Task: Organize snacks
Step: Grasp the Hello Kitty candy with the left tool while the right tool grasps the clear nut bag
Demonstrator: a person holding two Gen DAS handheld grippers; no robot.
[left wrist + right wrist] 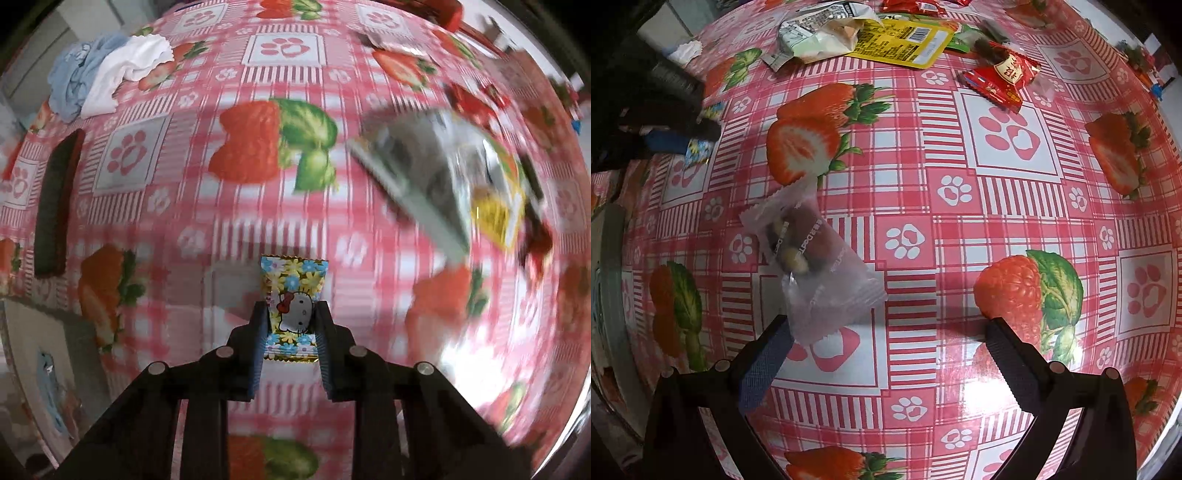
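My left gripper (290, 325) is clenched on the floral cat-print candy (293, 306), above the tablecloth (236, 206). My right gripper (886, 332) is released, jaws wide, and hangs over the table's middle; the clear-wrapped snack (816, 258) lies just beside its left finger. A wrapper pile (886, 37) sits near the far edge.

Motion blur smears the silver packet (417, 173) beyond reading.

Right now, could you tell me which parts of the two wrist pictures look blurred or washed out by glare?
Left wrist view: the glossy pink checked tablecloth smears with motion blur, worst at right around the silver foil snack bag, with white glare low right; the flowery cartoon-cat candy wrapper stays sharp. Right wrist view: sharp, slight glare at the lower rim.
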